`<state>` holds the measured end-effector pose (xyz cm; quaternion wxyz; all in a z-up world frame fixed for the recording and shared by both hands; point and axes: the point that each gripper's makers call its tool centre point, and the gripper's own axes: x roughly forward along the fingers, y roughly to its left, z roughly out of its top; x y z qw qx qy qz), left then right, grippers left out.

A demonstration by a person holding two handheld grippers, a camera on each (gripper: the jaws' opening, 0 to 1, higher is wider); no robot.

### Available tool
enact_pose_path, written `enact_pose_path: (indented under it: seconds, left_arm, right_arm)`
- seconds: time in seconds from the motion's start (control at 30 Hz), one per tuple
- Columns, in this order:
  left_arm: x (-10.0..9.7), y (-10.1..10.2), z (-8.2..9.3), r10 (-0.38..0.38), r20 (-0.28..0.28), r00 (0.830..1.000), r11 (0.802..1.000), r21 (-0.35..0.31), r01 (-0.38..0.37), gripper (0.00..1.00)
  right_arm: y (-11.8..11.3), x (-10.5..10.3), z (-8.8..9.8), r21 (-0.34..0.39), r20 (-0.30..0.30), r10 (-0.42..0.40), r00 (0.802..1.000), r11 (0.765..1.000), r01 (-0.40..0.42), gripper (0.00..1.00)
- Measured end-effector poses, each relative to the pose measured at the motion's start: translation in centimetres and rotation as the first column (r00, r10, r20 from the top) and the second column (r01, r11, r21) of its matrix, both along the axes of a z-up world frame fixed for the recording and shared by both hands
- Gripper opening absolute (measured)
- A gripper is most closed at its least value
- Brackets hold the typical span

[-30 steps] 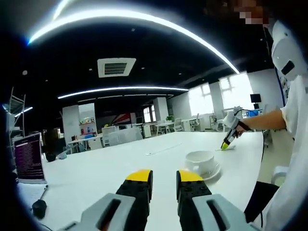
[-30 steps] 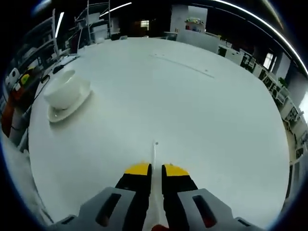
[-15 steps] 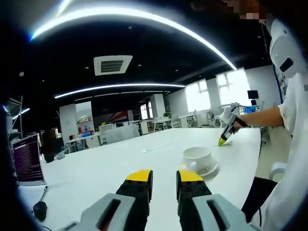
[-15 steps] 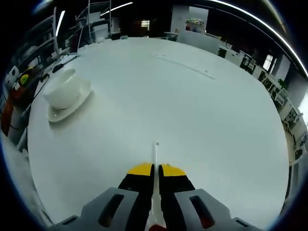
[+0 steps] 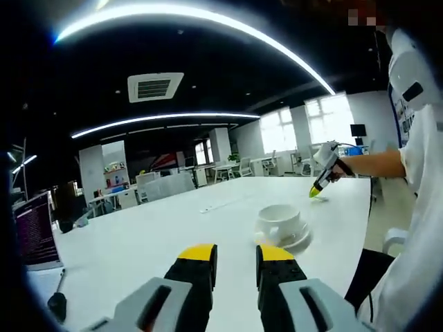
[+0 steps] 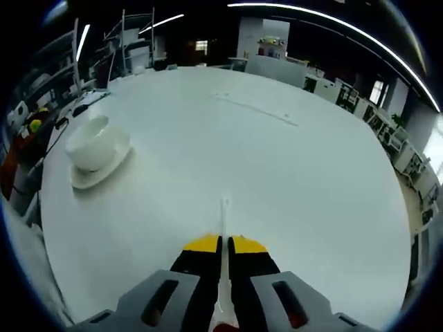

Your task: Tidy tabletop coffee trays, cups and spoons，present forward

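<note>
Right gripper [image 6: 223, 243]: jaws pressed together on a thin white spoon [image 6: 223, 228], whose slim end pokes out just ahead of the yellow tips, above the white table [image 6: 297, 187].
Same gripper from the other hand's camera [image 5: 319, 188]: it hangs a little above the tabletop, well beyond the cup, at the end of the person's outstretched arm [image 5: 370, 164].
Left gripper [image 5: 230, 253]: jaws spread a little with nothing between them, hovering low over the table.
Cup [image 5: 278, 221]: white, upright on its saucer [image 5: 299, 240], just ahead and right of the left jaws; in the right gripper view the cup [image 6: 91, 142] and saucer [image 6: 97, 167] sit well off to the left of the spoon.
Progress: spoon is in hand, by the look of it lifted; cup and saucer already paired. Left to do, as a judgement: bring the spoon to the saucer and present the set forward.
Around: a laptop [image 5: 31, 235] far left of the left jaws, a thin strip [image 6: 252, 107] lying farther out on the table.
In the way: open tabletop between spoon and cup.
</note>
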<state>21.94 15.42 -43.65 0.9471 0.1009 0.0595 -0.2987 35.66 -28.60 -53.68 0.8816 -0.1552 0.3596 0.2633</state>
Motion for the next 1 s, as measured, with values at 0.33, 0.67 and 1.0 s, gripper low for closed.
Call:
enact_pose_path:
  seconds: [0.33, 0.67, 1.0]
  left_arm:
    - [0.0, -0.1, 0.1, -0.011, -0.009, 1.000, 1.000, -0.006, 0.011, 0.25]
    - [-0.4, -0.2, 0.2, -0.020, -0.014, 1.000, 1.000, -0.023, 0.020, 0.25]
    - [-0.7, -0.3, 0.3, -0.030, -0.020, 0.999, 0.999, -0.014, 0.030, 0.25]
  right_arm:
    - [-0.5, 1.2, 3.7, 0.051, 0.114, -0.021, 0.993, 0.999, 0.015, 0.05]
    - [-0.1, 1.6, 6.5, 0.064, 0.195, -0.017, 0.981, 0.998, 0.004, 0.05]
    - [2.8, 1.1, 9.9, 0.127, 0.268, -0.010, 0.963, 0.992, -0.025, 0.05]
